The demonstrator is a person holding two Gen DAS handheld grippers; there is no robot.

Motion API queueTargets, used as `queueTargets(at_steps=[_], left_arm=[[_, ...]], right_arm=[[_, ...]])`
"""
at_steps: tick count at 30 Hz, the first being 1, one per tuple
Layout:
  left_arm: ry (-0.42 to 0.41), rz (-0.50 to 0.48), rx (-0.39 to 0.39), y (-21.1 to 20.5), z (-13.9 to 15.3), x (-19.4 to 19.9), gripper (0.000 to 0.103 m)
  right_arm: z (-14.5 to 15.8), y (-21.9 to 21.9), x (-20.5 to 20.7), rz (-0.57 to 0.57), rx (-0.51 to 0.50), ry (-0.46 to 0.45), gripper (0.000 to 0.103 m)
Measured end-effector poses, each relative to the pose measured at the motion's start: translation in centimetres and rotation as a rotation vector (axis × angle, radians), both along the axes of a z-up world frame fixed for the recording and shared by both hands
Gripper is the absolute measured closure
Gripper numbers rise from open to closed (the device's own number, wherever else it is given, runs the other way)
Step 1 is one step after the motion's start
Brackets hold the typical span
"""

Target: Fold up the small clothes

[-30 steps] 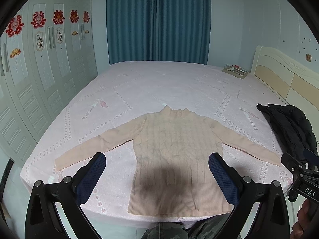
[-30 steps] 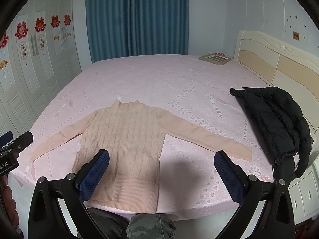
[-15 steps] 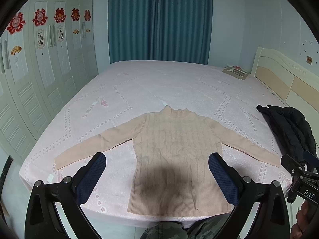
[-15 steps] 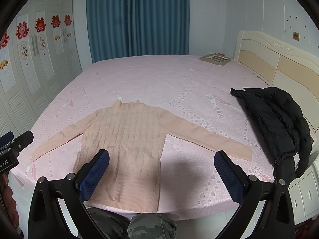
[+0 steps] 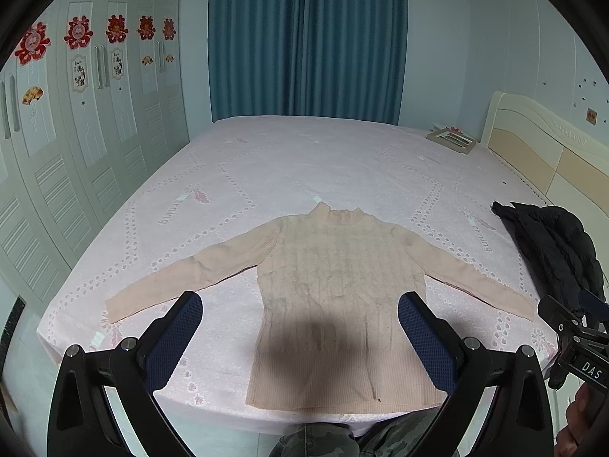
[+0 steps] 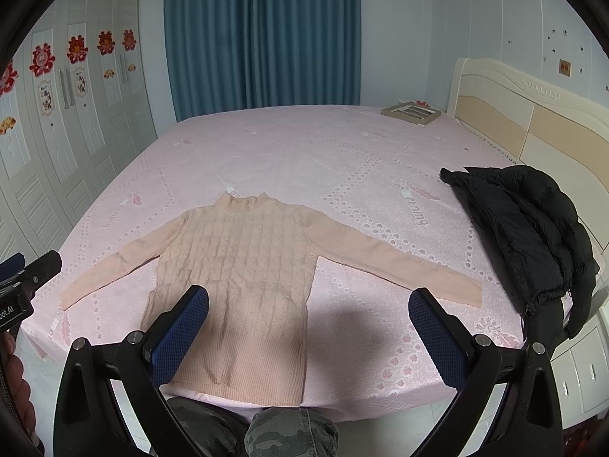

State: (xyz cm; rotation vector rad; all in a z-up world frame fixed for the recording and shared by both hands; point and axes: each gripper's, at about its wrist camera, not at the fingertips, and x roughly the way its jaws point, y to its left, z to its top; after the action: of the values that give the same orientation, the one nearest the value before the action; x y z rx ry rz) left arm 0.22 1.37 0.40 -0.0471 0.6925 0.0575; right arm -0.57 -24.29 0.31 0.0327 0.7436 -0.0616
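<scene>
A small beige knit sweater (image 5: 338, 289) (image 6: 243, 266) lies flat on the pink bed (image 5: 304, 160) (image 6: 323, 144), collar away from me, both sleeves spread out to the sides, hem at the near edge. My left gripper (image 5: 300, 323) is open, held above the sweater's lower half with nothing between its blue pads. My right gripper (image 6: 310, 316) is open too, held over the sweater's right side and bare bedsheet. Neither touches the cloth. Each gripper shows at the edge of the other's view.
A black padded jacket (image 5: 555, 251) (image 6: 533, 228) lies on the bed's right edge by the cream headboard (image 6: 533, 122). A flat framed object (image 6: 411, 112) rests at the far right corner. White wardrobes (image 5: 76, 152) line the left; teal curtains (image 5: 304, 38) hang behind. Camouflage trousers (image 6: 281, 434) show below.
Both views have drifted only slightly; the sweater sits a touch lower and nearer in frame. Both grippers stay open and nothing was taken hold of.
</scene>
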Motion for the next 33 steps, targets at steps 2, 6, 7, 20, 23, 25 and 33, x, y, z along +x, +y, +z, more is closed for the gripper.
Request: queueTargets(at_steps=[2, 6, 7, 20, 23, 25, 33], left_arm=[[0.0, -0.001, 0.0, 0.0, 0.0, 0.0, 0.0], [0.0, -0.001, 0.001, 0.0, 0.0, 0.0, 0.0], [0.0, -0.001, 0.001, 0.1, 0.0, 0.0, 0.0], [0.008, 0.005, 0.005, 0.5, -0.1, 0.8, 0.0], [0.006, 0.006, 0.007, 0.6, -0.3, 1.0, 0.0], [0.002, 0.009, 0.003, 0.8, -0.4, 1.3, 0.0], [0.032, 0.021, -0.021, 2.8, -2.3, 4.0, 0.0]], right_arm=[[0.0, 0.0, 0.0, 0.0, 0.001, 0.001, 0.0], [0.0, -0.1, 0.1, -0.004, 0.004, 0.004, 0.0], [0.1, -0.1, 0.1, -0.005, 0.005, 0.005, 0.0], [-0.4, -0.1, 0.9, -0.004, 0.002, 0.016, 0.0], [-0.7, -0.1, 1.3, 0.0, 0.006, 0.022, 0.0], [-0.9, 0.0, 1.7, 0.002, 0.003, 0.023, 0.0], [-3.2, 0.8, 4.1, 0.017, -0.004, 0.055, 0.0]])
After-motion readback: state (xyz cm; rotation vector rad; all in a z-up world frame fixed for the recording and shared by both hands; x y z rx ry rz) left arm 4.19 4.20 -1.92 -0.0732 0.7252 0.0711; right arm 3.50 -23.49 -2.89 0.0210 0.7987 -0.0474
